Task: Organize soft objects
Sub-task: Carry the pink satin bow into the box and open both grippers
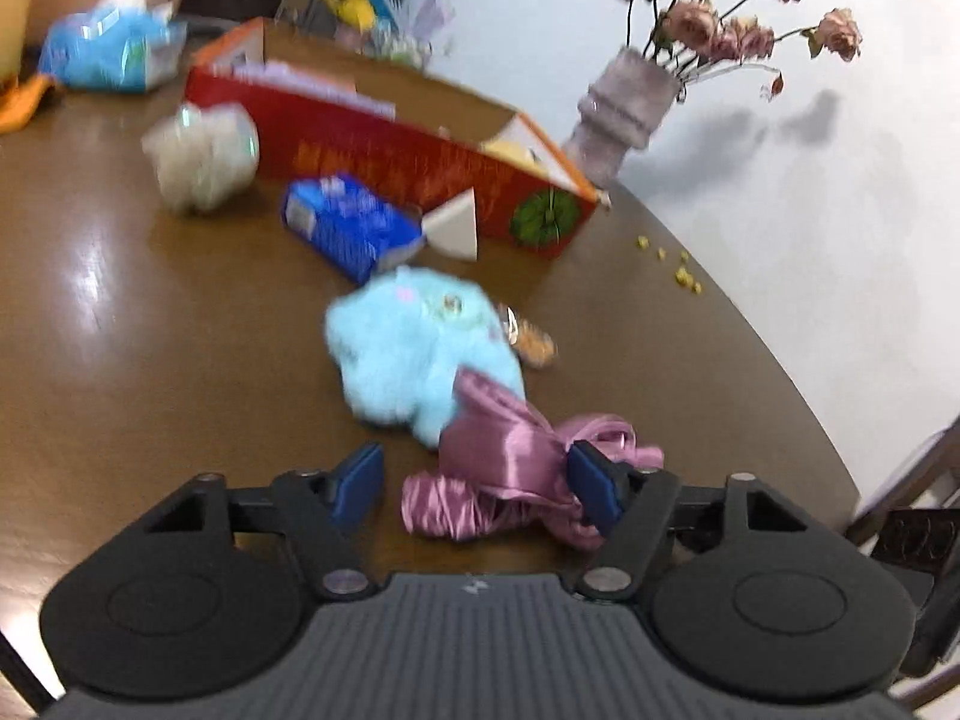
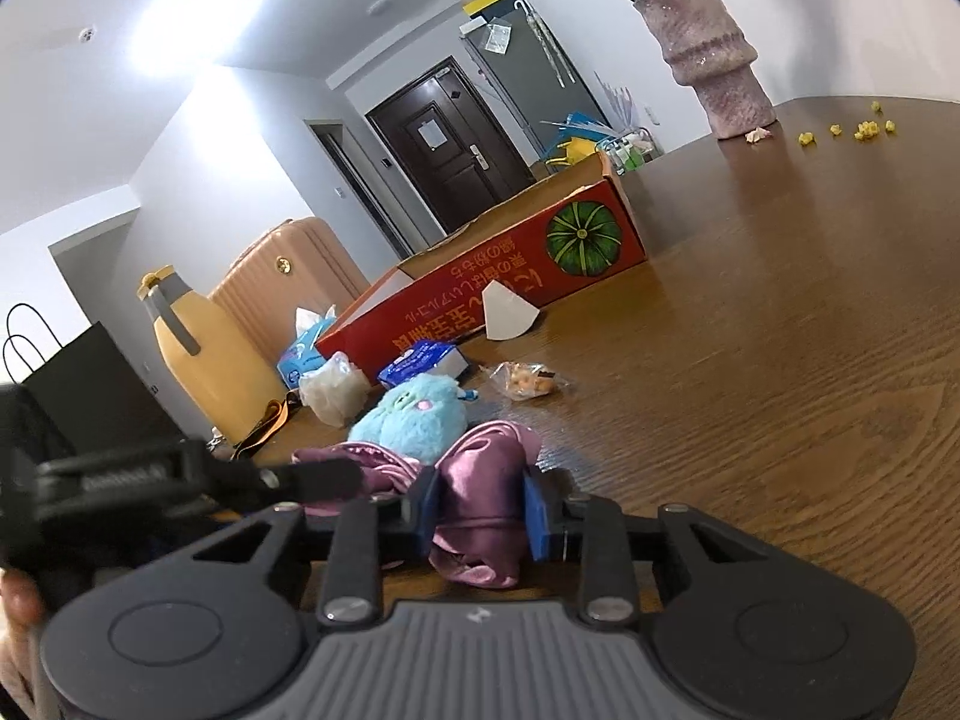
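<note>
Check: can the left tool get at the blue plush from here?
Probably yes. The left tool is open and the plush lies just ahead on the table, top and near side uncovered. The pink cloth sits between its fingers and against the plush, so it may snag or get dragged along.

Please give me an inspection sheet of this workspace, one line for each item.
Surface: brown wooden table, glossy.
Job's things: purple satin cloth; blue plush toy beside it.
Clutter: red box, blue packet, snack bag, yellow crumbs.
Grippers: right gripper shut on the cloth; left gripper open around it.
Cables: nothing seen.
Surroundings: flower vase, dark door, orange suitcase.
</note>
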`<control>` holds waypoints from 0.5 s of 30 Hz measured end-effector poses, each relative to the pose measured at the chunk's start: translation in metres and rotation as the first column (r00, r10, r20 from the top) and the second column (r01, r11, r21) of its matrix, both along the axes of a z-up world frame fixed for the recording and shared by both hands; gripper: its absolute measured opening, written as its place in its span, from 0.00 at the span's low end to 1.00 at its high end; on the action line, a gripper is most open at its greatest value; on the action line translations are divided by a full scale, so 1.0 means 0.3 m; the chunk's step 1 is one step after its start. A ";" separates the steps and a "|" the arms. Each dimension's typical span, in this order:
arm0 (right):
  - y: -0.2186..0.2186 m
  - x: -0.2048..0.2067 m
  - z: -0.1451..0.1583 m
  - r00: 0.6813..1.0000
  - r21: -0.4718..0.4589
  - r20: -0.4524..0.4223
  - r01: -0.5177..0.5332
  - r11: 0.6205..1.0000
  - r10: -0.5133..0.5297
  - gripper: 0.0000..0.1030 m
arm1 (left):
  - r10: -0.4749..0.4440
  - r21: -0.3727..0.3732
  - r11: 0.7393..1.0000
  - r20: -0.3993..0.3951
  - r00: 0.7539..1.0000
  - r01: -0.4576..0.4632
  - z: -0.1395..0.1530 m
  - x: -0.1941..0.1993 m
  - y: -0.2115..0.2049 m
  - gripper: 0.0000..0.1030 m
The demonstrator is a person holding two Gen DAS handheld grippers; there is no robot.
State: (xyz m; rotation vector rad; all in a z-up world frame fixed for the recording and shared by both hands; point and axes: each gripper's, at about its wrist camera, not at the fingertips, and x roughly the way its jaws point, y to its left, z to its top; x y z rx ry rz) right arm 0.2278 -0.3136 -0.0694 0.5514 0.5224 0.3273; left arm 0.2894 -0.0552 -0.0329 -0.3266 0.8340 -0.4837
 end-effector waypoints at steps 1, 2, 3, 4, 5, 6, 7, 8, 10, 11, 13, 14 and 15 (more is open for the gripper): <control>-0.001 0.000 0.000 1.000 -0.001 0.000 -0.006 1.000 0.006 0.27 | -0.002 -0.012 1.000 -0.006 1.000 0.002 -0.006 0.000 0.007 0.61; -0.001 0.002 0.001 1.000 -0.006 0.000 -0.013 1.000 0.013 0.27 | 0.000 -0.021 1.000 -0.016 1.000 0.000 -0.014 0.002 0.015 0.56; 0.001 0.003 0.004 1.000 -0.012 0.000 -0.019 1.000 0.019 0.27 | -0.004 -0.038 0.999 -0.030 1.000 0.003 -0.018 0.006 0.023 0.52; 0.002 0.004 0.007 1.000 -0.016 -0.001 -0.024 1.000 0.024 0.26 | -0.009 -0.061 0.998 -0.051 0.999 0.006 -0.024 0.014 0.033 0.49; 0.002 0.007 0.010 1.000 -0.017 -0.002 -0.030 0.999 0.030 0.25 | -0.013 -0.078 0.997 -0.065 0.998 0.008 -0.029 0.018 0.039 0.47; 0.002 0.010 0.013 0.999 -0.016 -0.005 -0.035 0.999 0.035 0.25 | -0.017 -0.086 0.996 -0.070 0.997 0.011 -0.031 0.018 0.044 0.45; 0.000 0.012 0.015 0.999 -0.015 -0.008 -0.039 0.999 0.039 0.24 | -0.021 -0.085 0.996 -0.068 0.997 0.015 -0.032 0.017 0.047 0.43; 0.000 0.013 0.018 0.999 -0.017 -0.010 -0.042 0.999 0.042 0.23 | -0.025 -0.082 0.996 -0.060 0.998 0.020 -0.031 0.016 0.047 0.38; 0.003 0.011 0.027 0.999 -0.032 -0.007 -0.049 0.998 0.049 0.21 | -0.041 -0.077 0.996 -0.046 0.998 0.038 -0.024 0.010 0.046 0.28; 0.006 0.008 0.034 0.998 -0.042 -0.002 -0.059 0.997 0.059 0.19 | -0.058 -0.076 0.996 -0.033 0.998 0.056 -0.018 0.002 0.043 0.19; 0.011 -0.001 0.055 0.997 -0.055 0.017 -0.073 0.996 0.074 0.18 | -0.083 -0.055 0.995 -0.001 0.997 0.083 0.012 -0.016 0.031 0.17; 0.007 -0.006 0.074 0.996 -0.059 0.036 -0.077 0.995 0.079 0.18 | -0.091 -0.047 0.995 0.032 0.995 0.093 0.034 -0.024 0.024 0.17; -0.002 -0.006 0.094 0.996 -0.050 0.058 -0.071 0.996 0.074 0.18 | -0.101 -0.046 0.994 0.058 0.993 0.103 0.057 -0.024 0.020 0.17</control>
